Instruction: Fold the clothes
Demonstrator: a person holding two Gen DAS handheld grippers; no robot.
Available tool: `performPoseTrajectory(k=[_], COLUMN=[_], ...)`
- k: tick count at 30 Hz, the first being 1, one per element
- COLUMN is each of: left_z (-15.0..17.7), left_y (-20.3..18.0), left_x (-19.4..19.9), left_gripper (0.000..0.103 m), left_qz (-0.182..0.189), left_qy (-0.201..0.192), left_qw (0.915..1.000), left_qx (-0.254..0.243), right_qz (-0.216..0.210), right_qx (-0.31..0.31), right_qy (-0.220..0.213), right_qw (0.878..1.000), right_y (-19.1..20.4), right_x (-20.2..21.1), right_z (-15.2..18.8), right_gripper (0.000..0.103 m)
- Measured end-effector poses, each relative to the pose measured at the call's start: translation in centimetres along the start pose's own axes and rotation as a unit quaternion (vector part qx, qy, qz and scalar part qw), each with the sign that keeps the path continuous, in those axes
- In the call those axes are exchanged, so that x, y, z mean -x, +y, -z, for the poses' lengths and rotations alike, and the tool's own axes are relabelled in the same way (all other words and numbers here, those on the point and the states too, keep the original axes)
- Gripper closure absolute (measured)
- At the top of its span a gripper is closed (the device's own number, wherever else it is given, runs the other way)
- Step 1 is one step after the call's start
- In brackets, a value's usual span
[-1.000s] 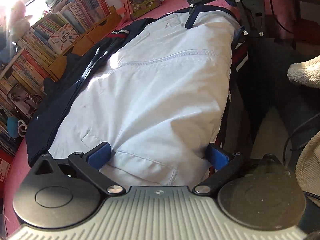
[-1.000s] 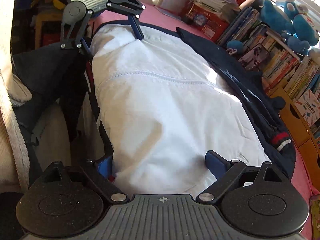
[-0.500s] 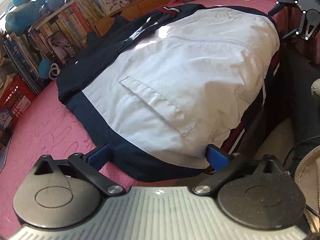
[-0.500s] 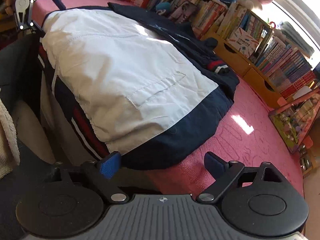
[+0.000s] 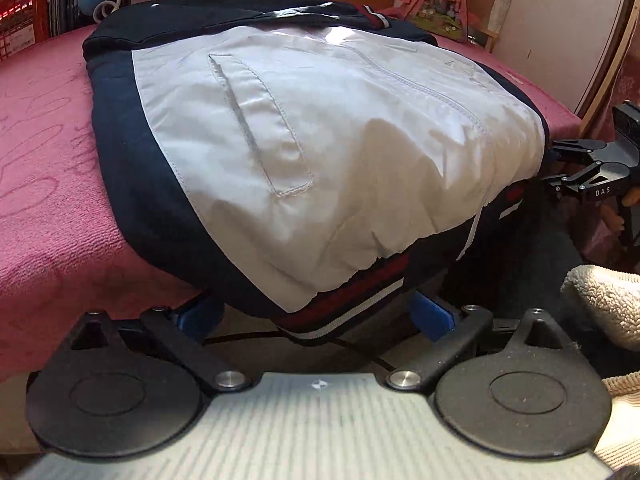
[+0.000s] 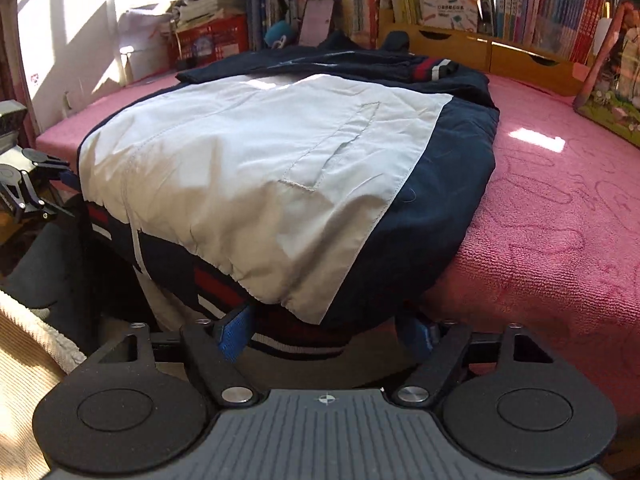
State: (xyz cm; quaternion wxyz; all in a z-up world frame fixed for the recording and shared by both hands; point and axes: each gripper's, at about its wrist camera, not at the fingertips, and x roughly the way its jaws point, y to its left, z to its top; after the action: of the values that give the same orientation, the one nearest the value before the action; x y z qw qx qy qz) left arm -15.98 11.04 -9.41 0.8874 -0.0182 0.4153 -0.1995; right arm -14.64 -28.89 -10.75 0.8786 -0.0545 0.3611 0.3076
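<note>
A white and navy jacket (image 5: 320, 152) lies folded on the pink table cover (image 5: 48, 184), and its red, white and navy striped hem (image 5: 352, 304) hangs over the near edge. My left gripper (image 5: 316, 318) is open at that edge, with the hem's left corner hanging between its blue pads. In the right wrist view the jacket (image 6: 248, 168) fills the middle. My right gripper (image 6: 326, 334) straddles the hem's other corner (image 6: 296, 344); its jaws are closing, and the pads do not clamp the cloth. Each gripper shows at the side of the other's view.
Bookshelves (image 6: 500, 0), wooden drawer boxes (image 6: 480, 52), a red crate (image 6: 212, 40) and a propped phone (image 6: 316, 20) line the table's far side. A framed picture (image 6: 608, 96) leans at the right. A person's fleece sleeve (image 5: 600, 304) is beside my left gripper.
Both views have rolled upright. Both grippers have left the jacket's two ends and come to the hem at the near table edge. The right jaws have narrowed.
</note>
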Motion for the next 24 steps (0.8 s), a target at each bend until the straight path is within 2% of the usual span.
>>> performPoseTrajectory(k=[2, 3, 4, 6, 9, 12, 15, 18, 21, 24], left_z=[0.0, 0.1, 0.2, 0.8, 1.4, 1.6, 0.6, -1.4, -4.3, -7.1], left_y=[0.4, 0.6, 0.7, 0.9, 1.2, 0.8, -0.2, -0.8, -0.8, -0.3], left_x=[-0.6, -0.8, -0.9, -0.2, 1.7, 4.3, 6.8, 8.8, 9.2, 8.0], left_gripper=[0.016, 0.022, 0.036, 0.052, 0.067, 0.071, 0.072, 0.072, 0.07, 0.069], left_qz=[0.021, 0.026, 0.03, 0.04, 0.069, 0.088, 0.097, 0.122, 0.143, 0.114], left_qy=[-0.009, -0.011, -0.014, -0.023, -0.035, -0.051, -0.081, -0.131, -0.182, -0.199], left_qw=[0.9993, 0.9987, 0.998, 0.9969, 0.9939, 0.992, 0.9903, 0.9824, 0.9713, 0.9713], left_qx=[0.029, 0.042, 0.053, 0.064, 0.078, 0.076, 0.059, 0.053, 0.053, 0.061], right_qz=[-0.028, -0.04, -0.045, -0.049, -0.069, -0.09, -0.118, -0.148, -0.166, -0.17], right_qx=[-0.032, -0.045, -0.051, -0.047, -0.05, -0.055, -0.073, -0.087, -0.119, -0.173], right_qy=[0.0, 0.003, 0.007, 0.013, 0.017, -0.003, -0.043, -0.098, -0.116, -0.111], right_qw=[0.999, 0.998, 0.998, 0.998, 0.996, 0.994, 0.989, 0.98, 0.972, 0.964], right_y=[-0.8, -1.0, -1.0, -0.5, 0.3, 1.3, 2.0, 2.5, 2.4, 1.5], right_x=[-0.6, -0.8, -0.7, 0.1, 2.3, 5.0, 7.4, 8.3, 6.2, 1.6], right_z=[-0.3, -0.3, -0.2, 0.0, 0.0, -0.6, -2.1, -4.5, -7.7, -10.8], right_gripper=[0.03, 0.043, 0.045, 0.053, 0.062, 0.066, 0.069, 0.069, 0.069, 0.069])
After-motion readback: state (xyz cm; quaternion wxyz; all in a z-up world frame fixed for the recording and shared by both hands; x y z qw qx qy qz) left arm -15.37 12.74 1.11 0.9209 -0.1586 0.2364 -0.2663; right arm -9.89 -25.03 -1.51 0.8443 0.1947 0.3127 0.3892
